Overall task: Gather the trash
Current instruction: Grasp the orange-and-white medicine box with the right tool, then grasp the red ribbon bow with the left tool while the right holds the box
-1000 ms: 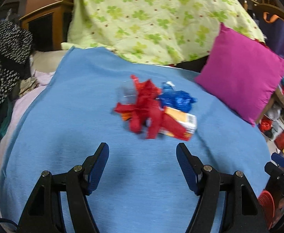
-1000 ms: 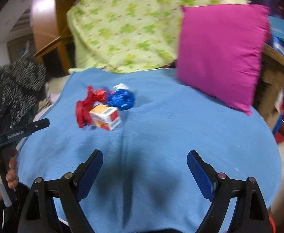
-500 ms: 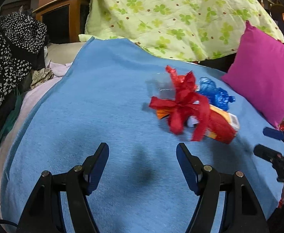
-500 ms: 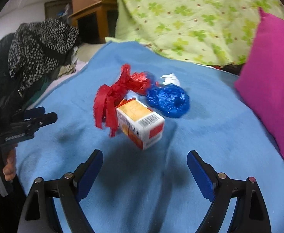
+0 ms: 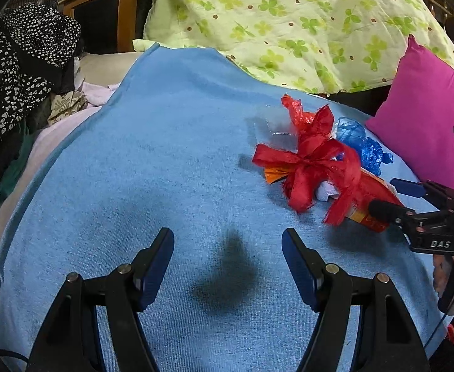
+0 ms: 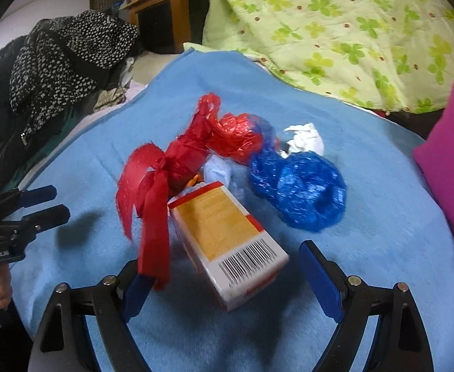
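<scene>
A trash pile lies on the blue blanket: a red ribbon, a red plastic bag, a blue plastic bag, crumpled white paper and an orange-and-white carton with a barcode. My right gripper is open. The carton's near end lies between its fingers with gaps on both sides, and the ribbon's tail hangs over the left finger. My left gripper is open over bare blanket, with the ribbon and carton up and to its right. The right gripper shows at the carton.
A magenta pillow stands right of the pile. A green clover-print quilt is heaped behind it. A black-and-white spotted garment and other clothes lie at the left by a wooden cabinet. A hand holds the left gripper.
My right gripper has swung left and closed in on the pile, so the carton now sits between its fingers. The left gripper shifted left and lower; the pile slid right in its view.
</scene>
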The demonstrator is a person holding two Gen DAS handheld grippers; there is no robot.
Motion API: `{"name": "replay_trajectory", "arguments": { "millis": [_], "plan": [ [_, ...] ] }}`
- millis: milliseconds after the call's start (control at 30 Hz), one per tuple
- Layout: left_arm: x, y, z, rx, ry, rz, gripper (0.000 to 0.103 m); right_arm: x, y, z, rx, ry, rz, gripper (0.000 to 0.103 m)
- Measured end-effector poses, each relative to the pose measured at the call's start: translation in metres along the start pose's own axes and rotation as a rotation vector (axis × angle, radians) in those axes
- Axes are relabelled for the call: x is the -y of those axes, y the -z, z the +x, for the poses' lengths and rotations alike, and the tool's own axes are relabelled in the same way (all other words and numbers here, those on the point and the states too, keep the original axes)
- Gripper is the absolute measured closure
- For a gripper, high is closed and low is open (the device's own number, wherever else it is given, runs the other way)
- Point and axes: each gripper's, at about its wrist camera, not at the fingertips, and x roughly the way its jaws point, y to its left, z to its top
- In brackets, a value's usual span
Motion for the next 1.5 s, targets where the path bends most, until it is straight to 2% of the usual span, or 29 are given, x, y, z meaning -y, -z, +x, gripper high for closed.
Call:
{"name": "replay_trajectory", "arguments": {
  "millis": [67,100,167,233,333,633,767,800,867,900,933,1000,1200,1433,1500],
  "plan": [
    [0.0,0.0,0.001,-0.002,0.0,0.002,0.03,-0.002,-0.001,0.006,-0.011,-0.008,-0.004,0.025],
    [0.001,0.001,0.001,-0.004,0.002,0.003,0.03,-0.003,-0.001,0.008,-0.016,-0.004,-0.008,0.035],
    [0.002,0.001,0.002,-0.007,0.003,0.005,0.03,-0.006,0.001,0.011,-0.025,-0.001,-0.015,0.041],
    [0.003,0.001,0.002,-0.007,0.002,0.007,0.03,-0.009,0.003,0.01,-0.026,-0.009,-0.02,0.051],
    [0.002,0.002,0.002,-0.01,0.002,0.007,0.03,-0.012,0.006,0.005,-0.03,-0.011,-0.019,0.053],
    [0.004,0.002,-0.001,0.001,0.003,0.01,0.03,-0.012,0.036,-0.036,-0.053,0.025,0.057,0.054],
    [0.011,0.001,-0.001,-0.006,0.027,0.028,0.03,-0.013,0.047,-0.043,-0.073,0.028,0.078,0.051],
    [0.012,0.0,-0.001,-0.01,0.042,0.028,0.03,-0.013,0.048,-0.042,-0.076,0.024,0.08,0.048],
    [0.016,-0.005,-0.002,-0.011,0.081,0.03,0.03,-0.014,0.051,-0.037,-0.083,0.021,0.081,0.037],
    [0.018,-0.007,-0.001,-0.012,0.088,0.037,0.03,-0.015,0.052,-0.034,-0.083,0.029,0.08,0.025],
    [0.022,-0.011,0.0,-0.014,0.103,0.046,0.03,-0.016,0.054,-0.032,-0.079,0.035,0.078,0.022],
    [0.03,-0.017,0.007,-0.039,0.155,0.072,0.026,-0.016,0.058,-0.031,-0.071,0.039,0.085,0.022],
    [0.066,-0.028,0.045,-0.139,0.254,0.218,0.025,0.0,0.077,-0.047,-0.043,0.039,0.184,0.022],
    [0.092,-0.032,0.068,-0.182,0.282,0.302,0.025,0.011,0.077,-0.079,0.035,0.034,0.249,0.022],
    [0.098,-0.034,0.071,-0.186,0.289,0.309,0.029,0.011,0.078,-0.084,0.043,0.03,0.259,0.022]
  ]
}}
